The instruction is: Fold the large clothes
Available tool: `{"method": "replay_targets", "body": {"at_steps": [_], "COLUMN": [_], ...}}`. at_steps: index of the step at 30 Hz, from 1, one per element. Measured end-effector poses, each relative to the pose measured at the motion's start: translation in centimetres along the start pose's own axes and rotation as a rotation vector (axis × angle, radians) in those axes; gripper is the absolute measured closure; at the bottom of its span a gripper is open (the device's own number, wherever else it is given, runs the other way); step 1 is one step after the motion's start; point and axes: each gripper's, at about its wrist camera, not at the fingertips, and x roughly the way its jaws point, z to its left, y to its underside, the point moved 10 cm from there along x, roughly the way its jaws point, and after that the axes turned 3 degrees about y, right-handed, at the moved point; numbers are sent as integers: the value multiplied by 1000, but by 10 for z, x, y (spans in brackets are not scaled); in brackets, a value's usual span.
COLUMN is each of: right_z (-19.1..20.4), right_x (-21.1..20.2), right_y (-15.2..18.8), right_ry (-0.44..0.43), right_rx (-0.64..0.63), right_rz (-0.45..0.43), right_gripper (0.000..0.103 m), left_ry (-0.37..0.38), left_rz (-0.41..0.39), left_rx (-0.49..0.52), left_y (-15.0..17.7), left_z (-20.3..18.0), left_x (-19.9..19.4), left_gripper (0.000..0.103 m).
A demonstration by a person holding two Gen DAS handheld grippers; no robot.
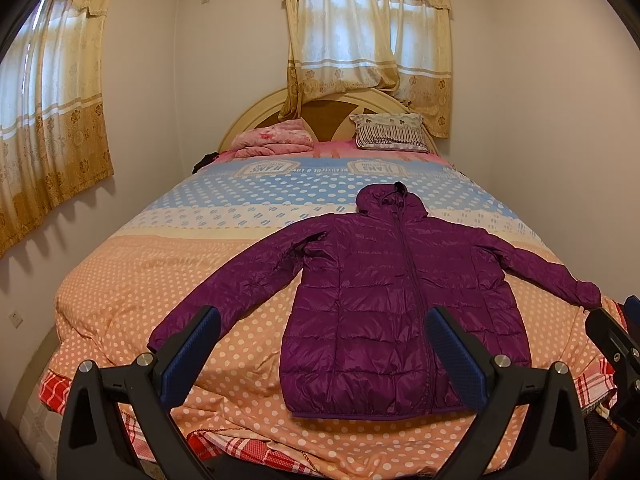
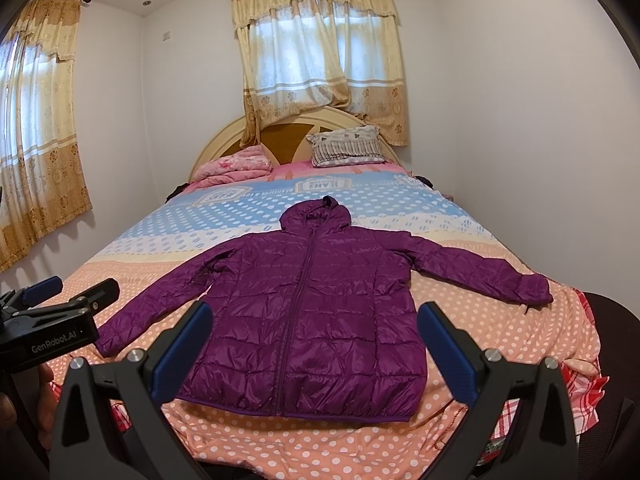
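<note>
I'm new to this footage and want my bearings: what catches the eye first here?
A purple puffer jacket lies flat, zipped, sleeves spread, on the polka-dot bedspread near the foot of the bed. Both open claws, left claw and right claw, hover before its hem, holding nothing.

Bed [image 1: 132, 272] with polka-dot sheet, peach near foot, blue toward head. Striped pillow [image 1: 390, 132] and folded pink blanket [image 1: 276, 142] against arched headboard [image 1: 256, 114]. Gold curtains [image 1: 368, 40] behind; more at left [image 1: 48, 120].
</note>
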Motion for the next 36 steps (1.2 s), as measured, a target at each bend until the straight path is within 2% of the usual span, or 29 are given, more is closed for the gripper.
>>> {"method": "replay_targets", "body": {"at_steps": [10, 20, 24, 29, 32, 36], "right_z": [-1, -40, -74, -135, -180, -251], "right_x": [9, 56, 81, 118, 140, 169], "right_y": [8, 31, 39, 45, 42, 42], "right_ry": [-9, -4, 43, 132, 232, 330], "right_rx": [8, 63, 98, 175, 181, 250], "right_rz": [18, 108, 136, 187, 196, 254], "right_gripper": [0, 0, 0, 0, 1, 12], "left_ry": [-4, -11, 0, 1, 1, -2], "left_rz": [15, 76, 99, 94, 92, 108], "left_rx": [5, 30, 71, 143, 178, 203], "left_y": [8, 19, 22, 14, 8, -1], "left_z": [1, 3, -5, -22, -31, -37], "left_x": [8, 52, 79, 124, 155, 198], "left_gripper": [1, 1, 1, 1, 1, 1]}}
